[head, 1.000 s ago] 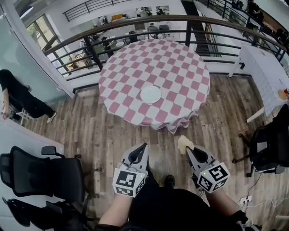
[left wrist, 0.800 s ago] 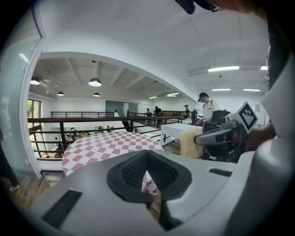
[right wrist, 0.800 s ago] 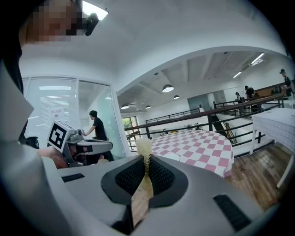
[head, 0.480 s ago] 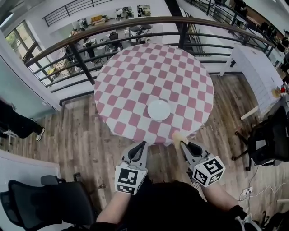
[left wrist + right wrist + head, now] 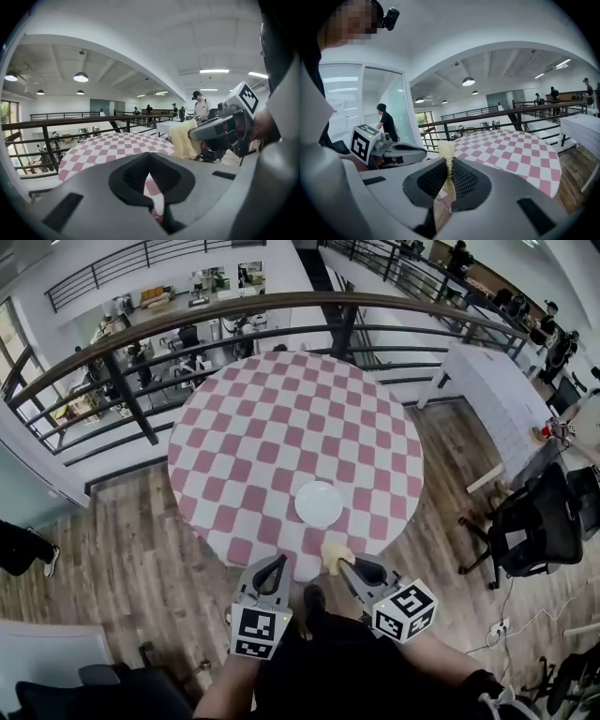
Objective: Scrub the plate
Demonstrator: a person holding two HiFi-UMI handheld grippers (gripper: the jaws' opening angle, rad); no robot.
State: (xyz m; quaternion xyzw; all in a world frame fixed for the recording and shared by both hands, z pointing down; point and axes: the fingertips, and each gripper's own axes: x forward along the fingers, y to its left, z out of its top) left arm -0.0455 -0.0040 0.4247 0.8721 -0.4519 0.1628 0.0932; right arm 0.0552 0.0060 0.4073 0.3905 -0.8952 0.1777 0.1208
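Round checked desk (image 5: 281, 427); white plate (image 5: 319, 503) lies flat near its front edge.
Left claw (image 5: 277, 563) is closed tight on nothing. Right claw (image 5: 345, 565) pinches a yellow sponge (image 5: 335, 553) that sticks out past its tips, toward the plate.

A wood-plank floor (image 5: 122, 540) runs up to a curved dark railing (image 5: 234, 307) over a lower level of desks (image 5: 202, 282). A round table (image 5: 272, 427) (pink-and-white checked cloth) stands near it, a white table (image 5: 487, 381) and black office chair (image 5: 534, 521) to the right; round pendant lamps (image 5: 80, 76) hang from a white ceiling
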